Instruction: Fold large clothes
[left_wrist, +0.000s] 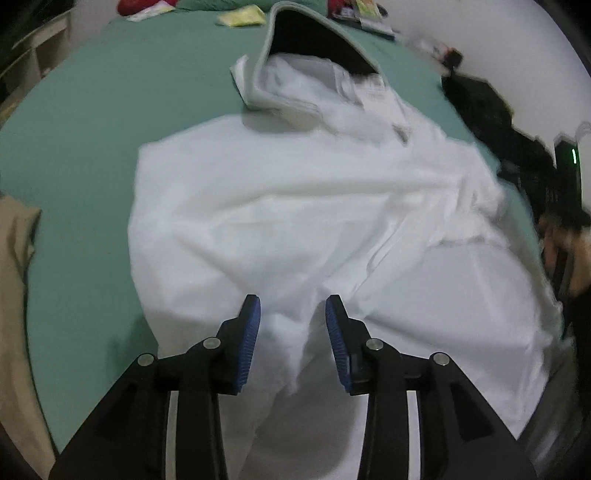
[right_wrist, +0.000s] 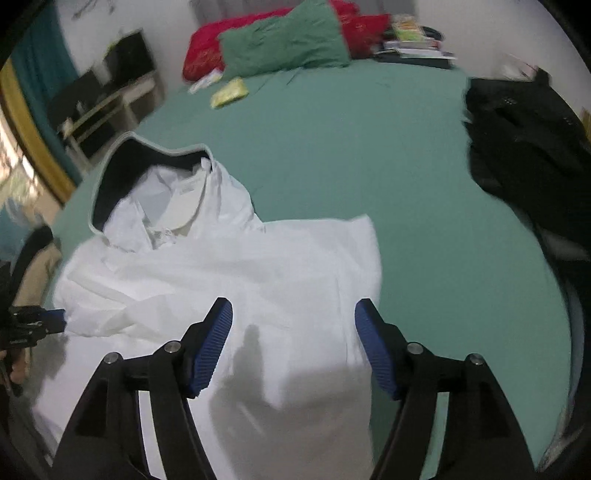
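Observation:
A large white hooded garment (left_wrist: 295, 206) lies spread on the green bed, its dark-lined hood (left_wrist: 314, 48) at the far end. My left gripper (left_wrist: 293, 306) hovers over the garment's near part with its blue pads (left_wrist: 251, 343) apart and nothing pressed between them. In the right wrist view the same white garment (right_wrist: 240, 273) lies partly folded, with the hood (right_wrist: 147, 177) at the upper left. Above its near edge my right gripper (right_wrist: 293, 310) stands wide open, holding nothing. At the left edge of that view the left gripper (right_wrist: 55, 317) shows.
A black garment (right_wrist: 532, 158) lies on the right side of the green bed (right_wrist: 369, 147). A green pillow (right_wrist: 284, 40), a red pillow and books sit at the head. A tan garment (left_wrist: 14, 295) lies at the left. Shelves stand beside the bed.

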